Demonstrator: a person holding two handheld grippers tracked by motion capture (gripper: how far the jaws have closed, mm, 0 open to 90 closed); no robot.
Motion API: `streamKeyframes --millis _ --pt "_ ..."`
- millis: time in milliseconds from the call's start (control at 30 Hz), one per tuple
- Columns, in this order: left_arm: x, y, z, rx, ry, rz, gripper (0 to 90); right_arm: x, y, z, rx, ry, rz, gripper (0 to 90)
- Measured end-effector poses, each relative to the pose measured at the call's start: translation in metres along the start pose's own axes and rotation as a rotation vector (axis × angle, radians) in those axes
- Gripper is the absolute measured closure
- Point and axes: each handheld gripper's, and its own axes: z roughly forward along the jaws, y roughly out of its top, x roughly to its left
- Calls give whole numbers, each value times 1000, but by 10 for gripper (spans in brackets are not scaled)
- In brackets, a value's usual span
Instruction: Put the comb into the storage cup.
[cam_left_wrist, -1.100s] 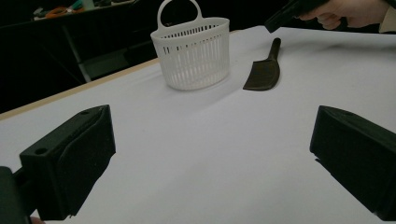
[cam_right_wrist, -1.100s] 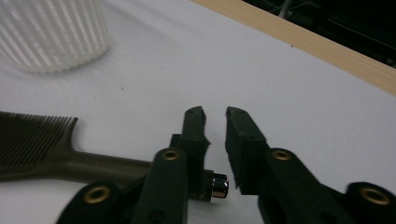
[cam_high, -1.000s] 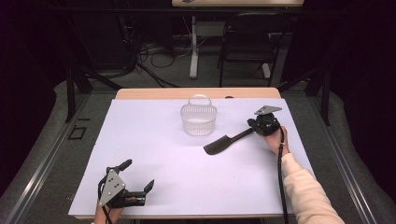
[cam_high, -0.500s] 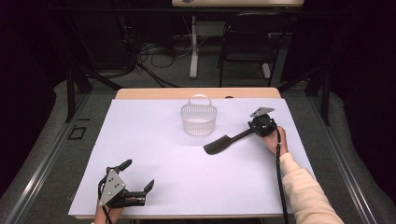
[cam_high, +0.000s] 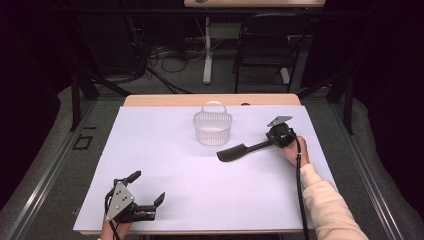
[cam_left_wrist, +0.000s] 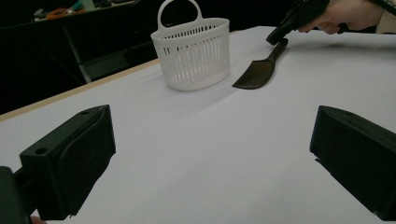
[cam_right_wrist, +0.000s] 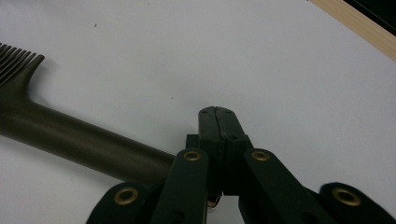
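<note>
- Spatula (cam_high: 240, 151): dark, slotted, flat on the white table cover (cam_high: 200, 190), just beside the white basket (cam_high: 212, 129), blade end toward the basket, handle running out toward the right gripper (cam_high: 274, 140).
- Appearance: long rounded handle of dull brown-black (cam_right_wrist: 70, 140), widening into a flat blade cut into fine comb-like teeth at the edge; matte surface, no visible damage.
- Right gripper: jaws pressed fully together, pad against pad, nothing between them; handle end passing beside and under the linkage in the right gripper view.
- Probable reason for that placement: closed tips set at the handle end to pin or nudge it, not to clamp it. Actual contact with the handle not certain from these views.
- Left gripper (cam_high: 147, 187): jaws wide apart, empty, low over the near left of the table, well apart from spatula and basket; judged to be parked clear of the work.
- Basket: upright, handle loop up, open top free, apparently ready as a receptacle.
</note>
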Motion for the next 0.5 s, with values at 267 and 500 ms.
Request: streamKeyframes --millis 267,500 --pt "0 0 0 -1 0 1 1 0 -1 0 18 15 0 900" --pt "0 0 0 0 1 2 1 1 -1 1 33 18 0 900"
